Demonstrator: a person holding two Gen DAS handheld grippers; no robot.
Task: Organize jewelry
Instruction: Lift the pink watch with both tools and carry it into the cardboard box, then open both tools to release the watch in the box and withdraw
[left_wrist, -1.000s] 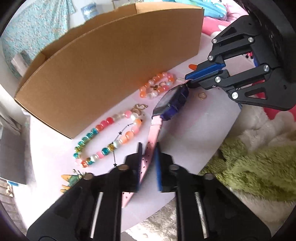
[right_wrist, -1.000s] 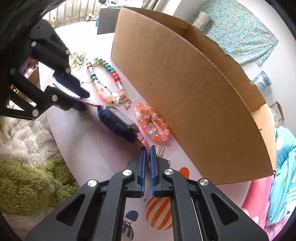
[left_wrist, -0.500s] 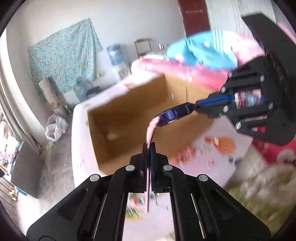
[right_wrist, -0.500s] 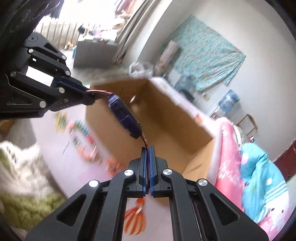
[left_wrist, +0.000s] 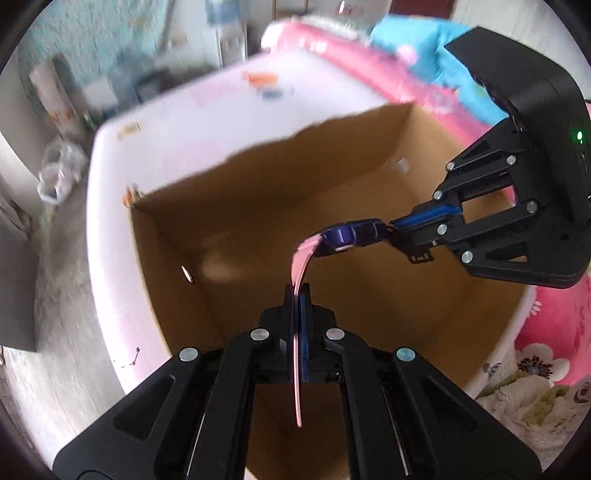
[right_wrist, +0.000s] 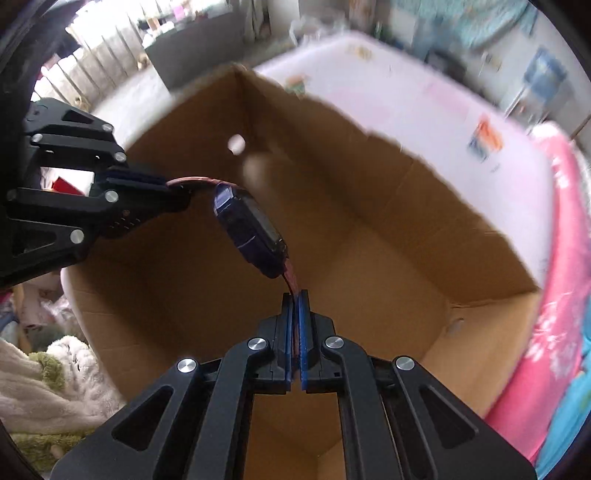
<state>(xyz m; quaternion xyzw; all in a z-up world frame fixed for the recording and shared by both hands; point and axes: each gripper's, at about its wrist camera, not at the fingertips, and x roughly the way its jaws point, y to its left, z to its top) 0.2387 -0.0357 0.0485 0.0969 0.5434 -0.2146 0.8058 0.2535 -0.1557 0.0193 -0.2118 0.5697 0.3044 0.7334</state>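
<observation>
Watch: my purple-cased wristwatch with a pink rubbery strap (left_wrist: 345, 240) hangs strung between both tools, above the open mouth of the brown corrugated cardboard box (left_wrist: 229, 229).
Left tool: my left tool (left_wrist: 297, 295) is clamped on the long pink strap end, whose tail sticks out below the pads.
Right tool: my right tool (right_wrist: 294, 299) is pinched on the short strap stub beside the case.
Box: it stands on the white-and-pink worktop (left_wrist: 207, 107); its floor looks bare.
Risk: if one tool lets go first, I judge the watch swings and could clip the box wall or slip from the other thin grip.
Writing: none readable; the worktop prints are blurred.
</observation>
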